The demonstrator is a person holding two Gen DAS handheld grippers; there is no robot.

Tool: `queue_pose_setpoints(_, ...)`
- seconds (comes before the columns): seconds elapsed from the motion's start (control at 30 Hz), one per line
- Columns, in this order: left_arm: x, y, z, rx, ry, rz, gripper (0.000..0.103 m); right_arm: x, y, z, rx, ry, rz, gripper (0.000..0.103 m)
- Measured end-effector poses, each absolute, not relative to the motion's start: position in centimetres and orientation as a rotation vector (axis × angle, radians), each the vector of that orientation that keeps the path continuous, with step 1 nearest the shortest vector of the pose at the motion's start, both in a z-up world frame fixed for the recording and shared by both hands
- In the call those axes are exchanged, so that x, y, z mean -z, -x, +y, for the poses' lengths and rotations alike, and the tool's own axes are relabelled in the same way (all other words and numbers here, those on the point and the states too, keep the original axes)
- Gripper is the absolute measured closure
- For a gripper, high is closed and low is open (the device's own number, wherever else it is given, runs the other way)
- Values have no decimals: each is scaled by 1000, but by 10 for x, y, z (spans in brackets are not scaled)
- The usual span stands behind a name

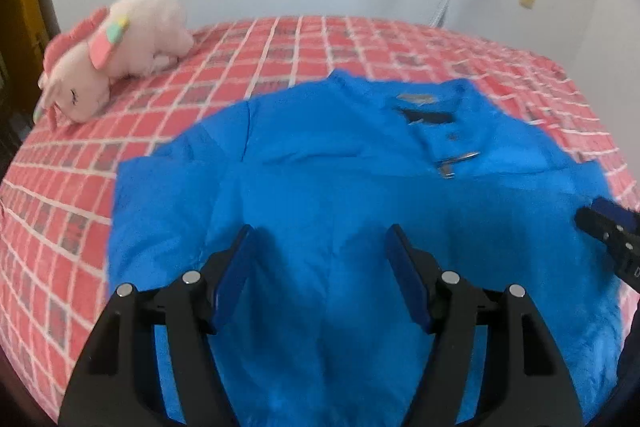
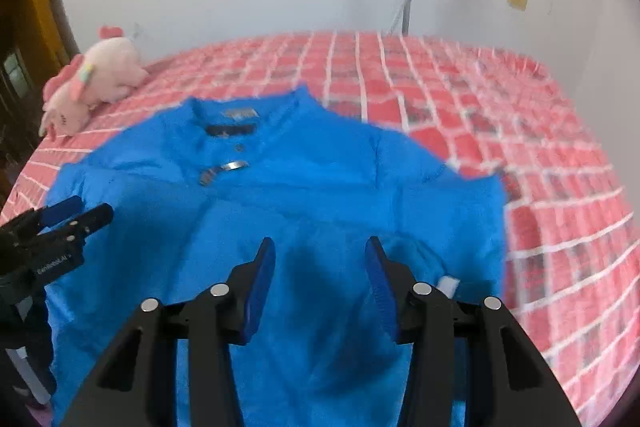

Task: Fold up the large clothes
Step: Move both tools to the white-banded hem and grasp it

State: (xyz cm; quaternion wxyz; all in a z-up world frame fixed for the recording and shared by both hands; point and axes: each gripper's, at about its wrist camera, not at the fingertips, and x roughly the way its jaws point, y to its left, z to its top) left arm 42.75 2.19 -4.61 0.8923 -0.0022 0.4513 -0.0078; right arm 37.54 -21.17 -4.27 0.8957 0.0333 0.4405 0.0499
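Blue shirt [image 1: 360,195] is spread flat on the checked bed [image 1: 80,187]; left gripper [image 1: 320,239] and right gripper [image 2: 320,247] are held open above it, nothing gripped

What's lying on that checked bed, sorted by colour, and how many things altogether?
Blue: 1, the shirt, spread flat with its collar toward the wall.
Pink: 1, the plush toy, lying near the far corner, apart from the shirt.
Total: 2

Bright blue jacket [image 1: 320,187] lies spread flat, collar farthest away.
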Motion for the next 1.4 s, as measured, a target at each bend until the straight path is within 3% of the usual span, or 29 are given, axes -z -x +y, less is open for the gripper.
queue_pose_setpoints(0.17, 58, -426, 24, 39, -37, 902, 34, 80, -386, -224, -148, -126, 917, 56)
queue_pose_setpoints(0.43, 35, -406, 36, 67, 26, 928, 35, 52, -347, -240, -244, -222, 845, 53)
queue_pose_setpoints(0.5, 18, -378, 52, 120, 89, 930, 26, 38, -321, -247, -256, -200, 824, 46)
queue_pose_setpoints(0.7, 0, -266, 108, 61, 50, 879, 17, 26, -216, -269, -304, -142, 794, 43)
queue_pose_setpoints(0.77, 6, -227, 128, 38, 59, 888, 16, 28, -177, -276, -295, -113, 776, 38)
queue_pose_setpoints(1.07, 24, -85, 170, -36, 152, 899, 16, 53, -40, -303, -334, -195, 819, 37)
queue_pose_setpoints(1.4, 58, -35, 155, 32, 214, 972, 16, 91, -1, -317, -348, -337, 952, 41)
